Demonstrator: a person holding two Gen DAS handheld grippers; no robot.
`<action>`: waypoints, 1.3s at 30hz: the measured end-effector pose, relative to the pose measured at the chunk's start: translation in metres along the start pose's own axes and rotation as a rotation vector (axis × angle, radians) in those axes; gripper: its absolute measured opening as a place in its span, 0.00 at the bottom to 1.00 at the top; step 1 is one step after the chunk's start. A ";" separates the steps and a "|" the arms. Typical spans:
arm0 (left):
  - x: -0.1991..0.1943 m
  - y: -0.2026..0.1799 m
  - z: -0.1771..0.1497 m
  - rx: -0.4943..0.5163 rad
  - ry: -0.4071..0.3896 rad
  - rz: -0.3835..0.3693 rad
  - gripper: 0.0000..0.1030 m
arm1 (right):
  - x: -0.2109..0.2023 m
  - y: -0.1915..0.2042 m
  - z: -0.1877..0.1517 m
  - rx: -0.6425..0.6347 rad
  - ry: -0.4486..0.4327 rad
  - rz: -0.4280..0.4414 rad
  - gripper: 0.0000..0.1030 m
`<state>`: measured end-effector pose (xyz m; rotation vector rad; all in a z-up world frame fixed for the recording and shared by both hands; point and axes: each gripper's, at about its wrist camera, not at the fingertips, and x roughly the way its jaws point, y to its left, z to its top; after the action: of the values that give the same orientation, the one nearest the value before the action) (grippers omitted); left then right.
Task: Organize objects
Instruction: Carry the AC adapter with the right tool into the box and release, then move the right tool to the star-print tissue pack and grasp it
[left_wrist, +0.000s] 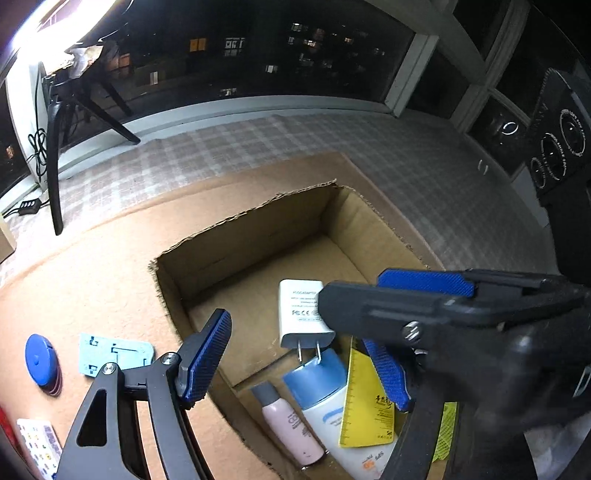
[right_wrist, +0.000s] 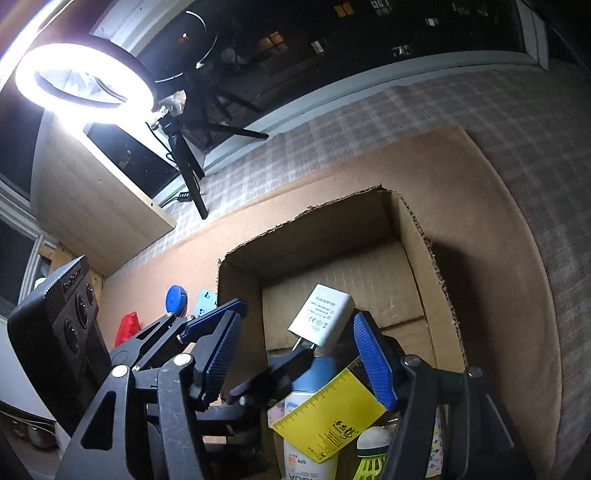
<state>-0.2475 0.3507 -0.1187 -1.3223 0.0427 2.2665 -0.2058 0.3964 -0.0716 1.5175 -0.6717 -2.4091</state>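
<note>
A: Entry, left hand-held gripper (left_wrist: 295, 365). Jaws stand apart over the open cardboard box (left_wrist: 236, 236). Nothing pressed between the pads. The white power adapter (left_wrist: 304, 314) lies just ahead of the jaw gap, prongs pointing back toward the gripper and resting on the blue cap of the sunscreen bottle (left_wrist: 325, 398).

B: Right hand-held gripper (right_wrist: 295, 358): jaws also apart. The adapter (right_wrist: 323, 317) sits tilted just ahead of its jaw gap, close to the right finger; neither pad presses on it. No earlier picture to compare.

A: Other contents of the box, below the left gripper: a small pink bottle (left_wrist: 290, 424) just left of the sunscreen bottle, and a yellow ruler card (left_wrist: 364, 406) lying over that bottle to the right.

B: Confirmed from the right wrist view: yellow ruler card (right_wrist: 332, 410) under the gap, a shuttlecock (right_wrist: 373, 454) lower right.

A: Outside the box, left of the left gripper, on the orange mat covering the bench (left_wrist: 92, 266): a blue round tape measure (left_wrist: 38, 360), a pale blue card (left_wrist: 114, 354), a sticker sheet (left_wrist: 37, 443).

B: Ring light (right_wrist: 85, 77) on a tripod far ahead, upper left.
</note>
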 end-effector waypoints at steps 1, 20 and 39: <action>-0.002 0.002 -0.001 -0.003 -0.003 0.000 0.74 | 0.000 0.000 0.000 0.005 0.001 0.001 0.58; -0.075 0.049 -0.045 -0.039 -0.040 0.061 0.74 | -0.016 0.046 -0.023 -0.009 -0.097 0.021 0.63; -0.138 0.161 -0.124 -0.206 -0.029 0.179 0.74 | 0.036 0.149 -0.068 -0.251 -0.026 -0.054 0.67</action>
<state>-0.1647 0.1196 -0.1059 -1.4396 -0.0878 2.4959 -0.1698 0.2343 -0.0525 1.4207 -0.3200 -2.4466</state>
